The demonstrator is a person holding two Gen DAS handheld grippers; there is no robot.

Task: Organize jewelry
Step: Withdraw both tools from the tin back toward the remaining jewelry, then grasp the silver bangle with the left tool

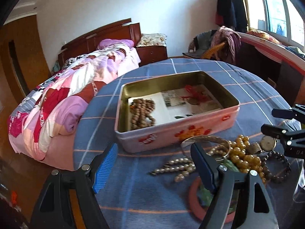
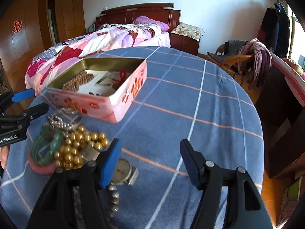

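A pink tin [image 1: 177, 133] stands open mid-table; inside it lie a brown bead strand [image 1: 142, 114], a red cord piece [image 1: 194, 95] and paper. Just in front of it is a jewelry pile: pearl strand [image 1: 175, 168], silver bangle [image 1: 205, 143], gold beads [image 1: 242, 152], dark bead bracelet [image 1: 276, 164], watch [image 2: 122, 171], green bracelet [image 2: 47, 148] on a pink ring [image 2: 42, 168]. My left gripper [image 1: 154, 168] hovers open above the pearls, holding nothing. My right gripper [image 2: 150, 160] is open over bare cloth, its left finger beside the watch.
The round table wears a blue plaid cloth [image 2: 190, 95]. A bed with a patchwork quilt [image 1: 66, 103] lies beyond the table's left edge. A wicker chair draped with clothes [image 2: 247, 61] and a dark desk [image 2: 282, 114] stand to the right.
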